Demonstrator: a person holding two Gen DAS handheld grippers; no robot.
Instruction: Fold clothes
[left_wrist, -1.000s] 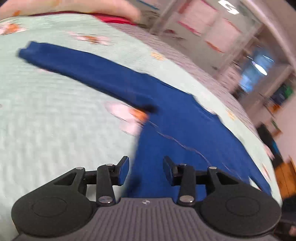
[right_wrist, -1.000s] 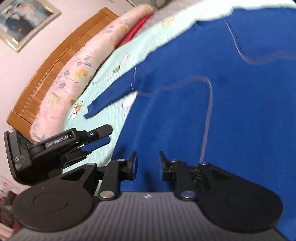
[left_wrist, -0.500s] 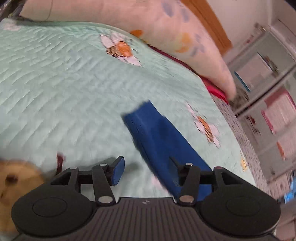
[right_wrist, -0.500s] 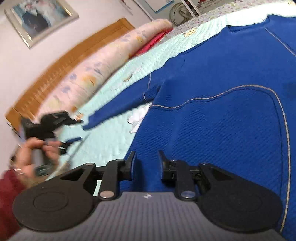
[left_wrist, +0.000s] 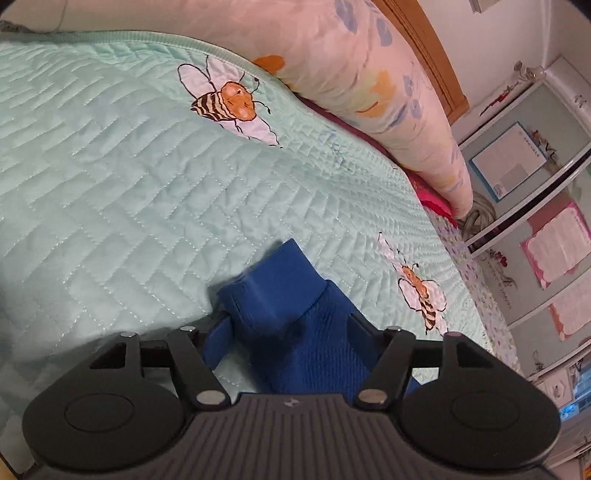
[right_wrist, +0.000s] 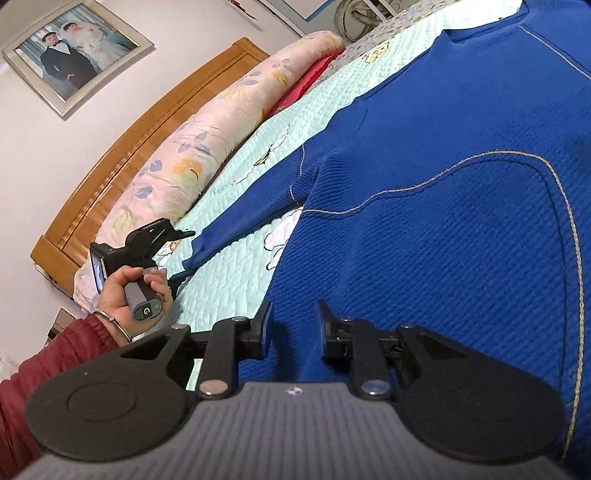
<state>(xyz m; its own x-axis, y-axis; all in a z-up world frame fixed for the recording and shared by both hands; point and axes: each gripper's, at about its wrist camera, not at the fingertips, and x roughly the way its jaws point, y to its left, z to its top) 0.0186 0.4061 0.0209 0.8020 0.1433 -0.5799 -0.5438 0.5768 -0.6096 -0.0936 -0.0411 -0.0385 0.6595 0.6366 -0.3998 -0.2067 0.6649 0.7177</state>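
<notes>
Here the left gripper (left_wrist: 288, 328) is straddling the cuff (left_wrist: 273, 280) of the blue sweater (right_wrist: 443, 184), jaws spread, not yet pinching. The sweater is lying flat on the quilt (left_wrist: 110, 184). The right gripper (right_wrist: 293, 321), jaws parted, is hovering over its body. A hand (right_wrist: 133, 284) is gripping the left handle.

We see soft, even indoor light and mostly sharp frames; fisheye bending curves the edges, dark corners vignette, and faint shadow sits beneath the fingers.
</notes>
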